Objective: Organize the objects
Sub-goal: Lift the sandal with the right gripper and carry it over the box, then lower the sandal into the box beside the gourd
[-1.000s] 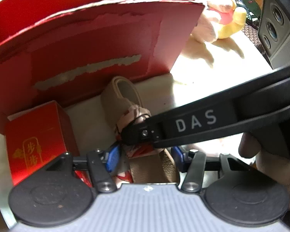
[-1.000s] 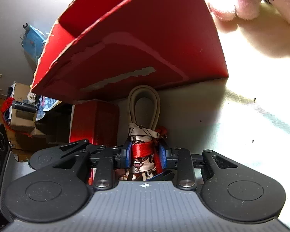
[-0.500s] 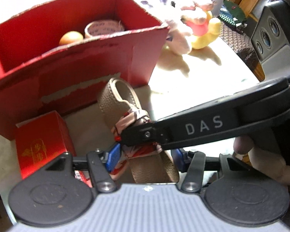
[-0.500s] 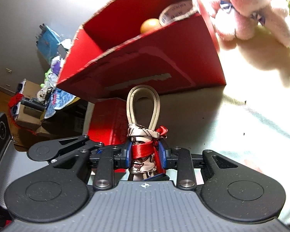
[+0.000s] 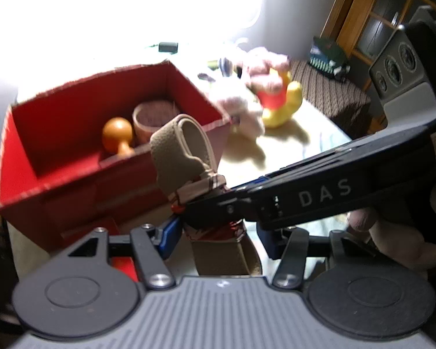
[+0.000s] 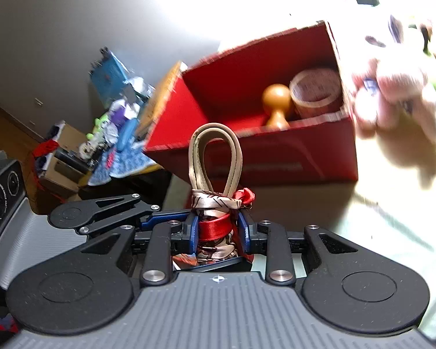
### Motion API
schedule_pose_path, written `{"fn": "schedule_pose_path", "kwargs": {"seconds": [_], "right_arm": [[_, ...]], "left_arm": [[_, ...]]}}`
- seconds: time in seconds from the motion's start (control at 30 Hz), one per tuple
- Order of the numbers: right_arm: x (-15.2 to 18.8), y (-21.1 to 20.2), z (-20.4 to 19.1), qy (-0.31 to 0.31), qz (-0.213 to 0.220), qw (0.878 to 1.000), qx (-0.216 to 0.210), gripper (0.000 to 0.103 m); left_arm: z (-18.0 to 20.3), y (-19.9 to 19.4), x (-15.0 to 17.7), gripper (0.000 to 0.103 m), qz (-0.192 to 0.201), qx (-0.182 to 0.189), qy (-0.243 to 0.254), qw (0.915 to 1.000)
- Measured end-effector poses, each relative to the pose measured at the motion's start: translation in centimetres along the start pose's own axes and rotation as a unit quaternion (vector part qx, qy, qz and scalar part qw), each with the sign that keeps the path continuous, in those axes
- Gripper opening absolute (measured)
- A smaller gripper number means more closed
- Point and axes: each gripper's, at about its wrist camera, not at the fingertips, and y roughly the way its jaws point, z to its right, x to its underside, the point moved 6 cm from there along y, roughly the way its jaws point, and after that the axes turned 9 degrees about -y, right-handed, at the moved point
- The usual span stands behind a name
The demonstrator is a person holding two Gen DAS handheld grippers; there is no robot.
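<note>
**Right jaws grip one strap**

The right gripper [image 6: 217, 232] is clamped on one scarf-wrapped strap [image 6: 215, 157]. The left gripper [image 5: 215, 237] seems open around it, though blurred. Ahead: one red box [image 6: 276, 151] holding one wooden knob [image 6: 276, 101] and one tape roll [image 6: 316, 93].

table [image 5: 314, 133] (pale top) | on it: red box [image 5: 72, 186], plush toys [image 5: 264, 99]

The box [image 5: 72, 174] stands on the table [image 5: 299, 145] with a wooden knob [image 5: 117, 135] and a tape roll [image 5: 154, 116] side by side inside it, soft toys [image 5: 264, 93] to its right, and the looped strap [image 6: 215, 157] in front of it.
</note>
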Motion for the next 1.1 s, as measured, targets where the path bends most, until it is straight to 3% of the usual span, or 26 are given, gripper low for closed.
{"fn": "schedule_pose_path", "kwargs": {"seconds": [0.33,0.67,1.1], "right_arm": [[-5.0,-1.6,-1.7,-0.035,0.052,0.998,-0.007,0.03],[-9.2,-1.1,-2.2,-0.056,0.089,0.994,-0.004,0.03],[-12.2,2.7,-1.1,-0.06,0.09,0.994,-0.002,0.03]], "left_arm": [[-1.0,-3.2,-4.6,0.054,0.067,-0.005,0.012,0.9977],[-2.6,-3.6,-8.9,0.054,0.104,-0.016,0.009,0.9944],[-5.8,-1.1,-11.4,0.054,0.099,-0.04,-0.007,0.9942]]}}
